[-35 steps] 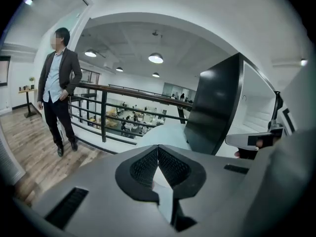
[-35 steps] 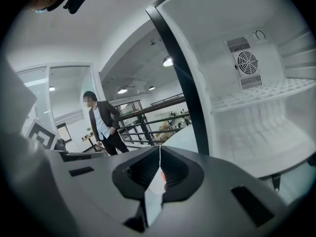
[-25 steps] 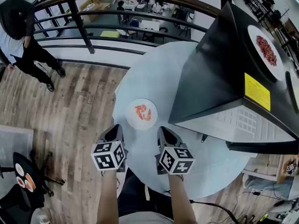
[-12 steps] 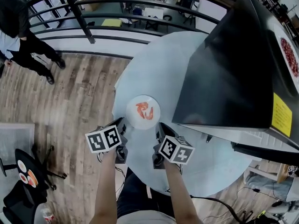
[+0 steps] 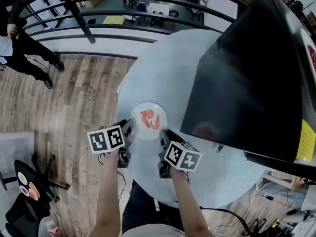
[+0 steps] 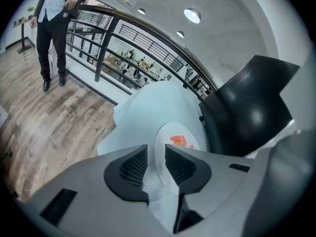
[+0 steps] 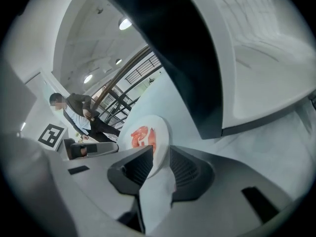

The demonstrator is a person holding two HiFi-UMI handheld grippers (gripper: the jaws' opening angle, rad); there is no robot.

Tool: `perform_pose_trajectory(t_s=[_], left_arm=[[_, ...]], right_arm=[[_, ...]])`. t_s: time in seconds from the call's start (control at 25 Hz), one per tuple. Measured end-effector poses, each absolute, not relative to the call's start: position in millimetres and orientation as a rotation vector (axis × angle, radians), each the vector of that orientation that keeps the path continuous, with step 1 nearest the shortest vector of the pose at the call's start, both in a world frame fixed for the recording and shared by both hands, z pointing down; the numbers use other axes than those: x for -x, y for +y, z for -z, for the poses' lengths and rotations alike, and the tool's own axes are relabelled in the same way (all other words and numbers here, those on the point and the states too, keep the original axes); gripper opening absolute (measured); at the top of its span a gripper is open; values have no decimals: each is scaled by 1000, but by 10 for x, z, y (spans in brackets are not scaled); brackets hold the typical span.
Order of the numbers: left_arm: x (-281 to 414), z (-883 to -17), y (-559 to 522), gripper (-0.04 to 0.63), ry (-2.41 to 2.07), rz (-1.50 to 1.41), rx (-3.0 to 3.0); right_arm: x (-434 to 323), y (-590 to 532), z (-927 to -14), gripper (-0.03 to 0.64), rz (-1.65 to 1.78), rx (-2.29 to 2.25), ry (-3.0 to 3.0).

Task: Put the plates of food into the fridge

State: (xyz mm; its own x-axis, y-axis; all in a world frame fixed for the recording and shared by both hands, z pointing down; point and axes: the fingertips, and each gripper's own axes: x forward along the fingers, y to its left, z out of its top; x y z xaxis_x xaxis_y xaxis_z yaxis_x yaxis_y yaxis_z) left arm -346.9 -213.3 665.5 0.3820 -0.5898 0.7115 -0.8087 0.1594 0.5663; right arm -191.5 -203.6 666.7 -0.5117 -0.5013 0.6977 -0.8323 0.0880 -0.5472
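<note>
Table (image 5: pixel 168 73): plate (image 5: pixel 137 127) rim inside left claw (image 6: pixel 155 151), right claw (image 7: pixel 161 153); both just opened, not clamping.

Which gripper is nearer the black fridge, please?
Right. The right gripper is beside the fridge; the left gripper is beyond the plate. Both grippers' jaws have just been opening astride its rim.
</note>
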Motion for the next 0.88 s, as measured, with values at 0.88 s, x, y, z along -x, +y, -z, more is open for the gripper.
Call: perform_pose_trajectory(t_s=[0.88], left_arm=[[3397,-6684,-2169,60,-1313,-217,-1496]], right_arm=[[1922,-2093,-6704,52,-1684,-1395,-2009]])
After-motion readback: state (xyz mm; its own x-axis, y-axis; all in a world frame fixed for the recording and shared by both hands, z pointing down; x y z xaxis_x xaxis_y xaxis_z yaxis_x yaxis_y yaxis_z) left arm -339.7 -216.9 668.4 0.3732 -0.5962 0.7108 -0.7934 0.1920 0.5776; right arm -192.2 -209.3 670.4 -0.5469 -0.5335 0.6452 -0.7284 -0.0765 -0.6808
